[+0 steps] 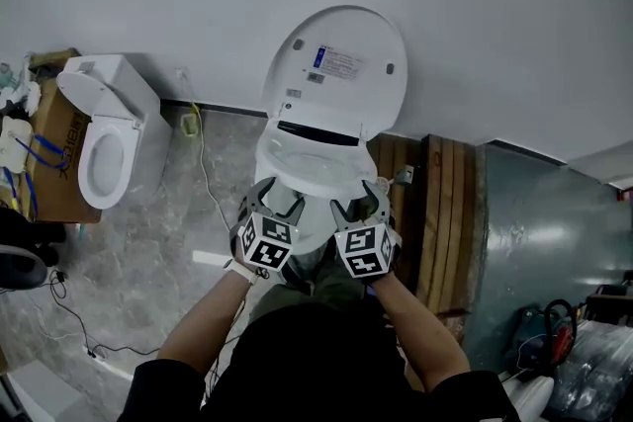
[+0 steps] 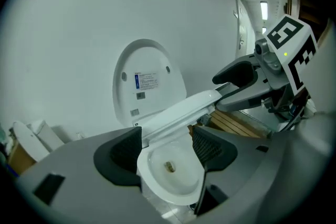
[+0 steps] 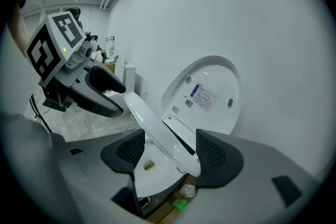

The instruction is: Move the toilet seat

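Gently now: left gripper [image 1: 277, 197] and right gripper [image 1: 358, 201], jaws apart round the tilted white plastic toilet seat [image 1: 318, 171] mid-frame, should move both sides together

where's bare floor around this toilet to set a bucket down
Barest is the marble floor between the second toilet and the toilet bowl, though a cable runs along it. The grey-green floor right of the wooden planks is also free. Crowded: the toilet seat front, where the left gripper and right gripper sit.
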`<state>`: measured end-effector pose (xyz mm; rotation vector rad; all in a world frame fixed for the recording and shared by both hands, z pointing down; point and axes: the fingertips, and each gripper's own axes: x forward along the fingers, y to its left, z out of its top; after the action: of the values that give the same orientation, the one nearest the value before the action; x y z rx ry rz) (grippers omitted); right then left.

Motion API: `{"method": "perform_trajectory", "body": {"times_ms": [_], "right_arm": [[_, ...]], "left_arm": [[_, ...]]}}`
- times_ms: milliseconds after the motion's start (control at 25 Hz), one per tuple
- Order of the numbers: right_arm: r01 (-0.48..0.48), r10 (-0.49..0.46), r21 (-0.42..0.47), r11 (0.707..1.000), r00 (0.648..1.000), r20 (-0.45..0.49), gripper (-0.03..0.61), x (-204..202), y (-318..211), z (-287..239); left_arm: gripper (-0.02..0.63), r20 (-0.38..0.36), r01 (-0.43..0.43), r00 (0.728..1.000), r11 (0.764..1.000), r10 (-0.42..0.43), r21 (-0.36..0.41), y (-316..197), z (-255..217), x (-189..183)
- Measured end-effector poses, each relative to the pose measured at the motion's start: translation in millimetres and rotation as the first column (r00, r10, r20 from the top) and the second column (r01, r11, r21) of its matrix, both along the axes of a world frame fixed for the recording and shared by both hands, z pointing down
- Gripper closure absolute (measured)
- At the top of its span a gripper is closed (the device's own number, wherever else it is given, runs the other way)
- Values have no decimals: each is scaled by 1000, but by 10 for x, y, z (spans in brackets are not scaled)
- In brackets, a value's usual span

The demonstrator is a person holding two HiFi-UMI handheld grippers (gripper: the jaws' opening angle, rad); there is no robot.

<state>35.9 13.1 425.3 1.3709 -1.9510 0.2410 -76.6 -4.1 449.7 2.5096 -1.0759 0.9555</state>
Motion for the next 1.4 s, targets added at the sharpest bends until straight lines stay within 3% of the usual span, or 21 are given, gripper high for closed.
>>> {"method": "perform_trajectory", "body": {"times_ms": [240, 440, 920, 1240, 1400], "right_arm": [[-34, 34, 0, 999, 997, 68, 259, 67, -129, -64], [-33, 31, 19, 999, 996, 82, 259, 122, -250, -113], [-26, 24, 10, 1000, 983, 181, 259, 371, -653, -198], [63, -68, 102, 993, 996, 51, 261, 454, -878, -310], [62, -68, 127, 990, 997, 46, 262, 540, -1001, -364]], "left_arm": [[308, -113, 80, 990, 995, -87, -61, -173, -149, 166], [310, -142, 102, 985, 995, -103, -15, -292, -240, 210], [310, -125, 152, 981, 988, -147, 30, -686, -476, 398], [310, -114, 165, 981, 985, -159, 46, -925, -569, 489], [310, -123, 183, 977, 981, -174, 66, -1062, -634, 520]]}}
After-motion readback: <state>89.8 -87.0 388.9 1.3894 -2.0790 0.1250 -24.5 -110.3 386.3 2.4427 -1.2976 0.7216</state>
